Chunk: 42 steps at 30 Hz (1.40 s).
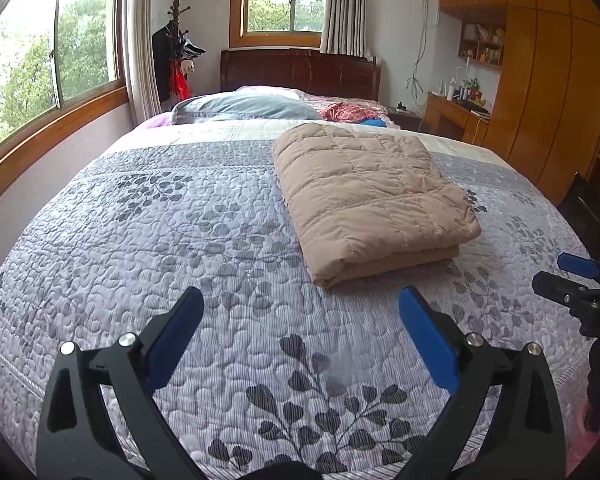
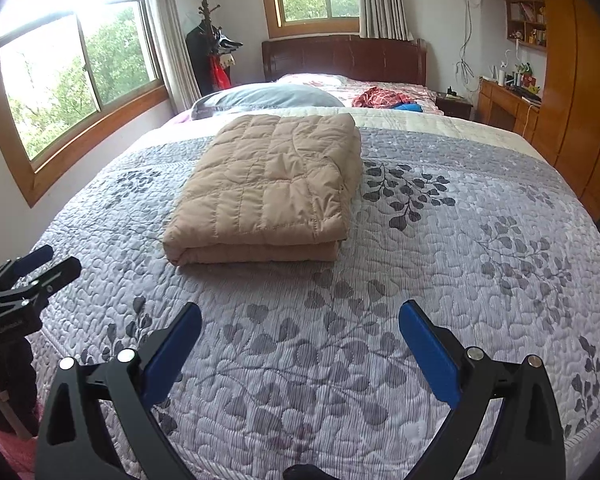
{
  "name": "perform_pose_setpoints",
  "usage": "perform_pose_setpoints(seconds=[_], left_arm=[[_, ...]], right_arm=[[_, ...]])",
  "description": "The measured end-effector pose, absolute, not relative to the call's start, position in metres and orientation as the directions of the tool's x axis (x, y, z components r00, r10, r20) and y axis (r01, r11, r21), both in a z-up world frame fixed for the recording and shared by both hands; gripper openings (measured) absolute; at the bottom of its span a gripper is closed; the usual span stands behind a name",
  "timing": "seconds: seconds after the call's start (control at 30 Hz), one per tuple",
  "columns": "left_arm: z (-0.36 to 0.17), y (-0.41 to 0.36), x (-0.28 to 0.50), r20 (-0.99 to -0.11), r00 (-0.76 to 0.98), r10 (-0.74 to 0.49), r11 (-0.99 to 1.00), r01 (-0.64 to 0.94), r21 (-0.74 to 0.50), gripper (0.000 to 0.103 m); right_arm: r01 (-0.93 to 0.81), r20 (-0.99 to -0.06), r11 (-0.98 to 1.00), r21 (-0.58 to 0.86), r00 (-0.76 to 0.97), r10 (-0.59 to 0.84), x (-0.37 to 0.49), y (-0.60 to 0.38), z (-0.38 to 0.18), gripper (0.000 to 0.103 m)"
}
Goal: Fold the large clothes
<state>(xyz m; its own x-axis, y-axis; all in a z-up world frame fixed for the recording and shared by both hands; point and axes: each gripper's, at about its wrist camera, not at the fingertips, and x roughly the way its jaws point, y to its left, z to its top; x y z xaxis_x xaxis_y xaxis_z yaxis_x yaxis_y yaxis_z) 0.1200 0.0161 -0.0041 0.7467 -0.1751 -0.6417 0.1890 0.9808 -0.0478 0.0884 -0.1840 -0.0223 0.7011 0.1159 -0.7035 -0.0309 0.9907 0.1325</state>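
Note:
A tan quilted down garment [image 1: 370,196] lies folded into a thick rectangle on the bed's grey leaf-patterned quilt [image 1: 180,240]. It also shows in the right wrist view [image 2: 272,188]. My left gripper [image 1: 300,300] is open and empty, held above the quilt short of the garment's near edge. My right gripper [image 2: 300,314] is open and empty, also short of the garment. The right gripper shows at the right edge of the left wrist view [image 1: 572,276]. The left gripper shows at the left edge of the right wrist view [image 2: 40,268].
Pillows [image 1: 244,106] and a red checked cloth [image 1: 348,112] lie at the head of the bed by the dark headboard [image 1: 300,70]. Windows and a coat stand [image 1: 176,44] are on the left. A wooden wardrobe [image 1: 548,92] and desk [image 1: 456,114] stand on the right.

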Motion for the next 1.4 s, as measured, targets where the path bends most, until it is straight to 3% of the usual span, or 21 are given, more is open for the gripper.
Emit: perform_pose_setpoints(seconds=[1.4], left_arm=[[-0.0073,0.0162,0.1125,-0.647,0.744,-0.167,0.982,0.181,-0.044,0.097]], right_arm=[[-0.024,-0.711,0.992,0.127,0.695,0.108,0.0841,-0.182,-0.0282,0.099]])
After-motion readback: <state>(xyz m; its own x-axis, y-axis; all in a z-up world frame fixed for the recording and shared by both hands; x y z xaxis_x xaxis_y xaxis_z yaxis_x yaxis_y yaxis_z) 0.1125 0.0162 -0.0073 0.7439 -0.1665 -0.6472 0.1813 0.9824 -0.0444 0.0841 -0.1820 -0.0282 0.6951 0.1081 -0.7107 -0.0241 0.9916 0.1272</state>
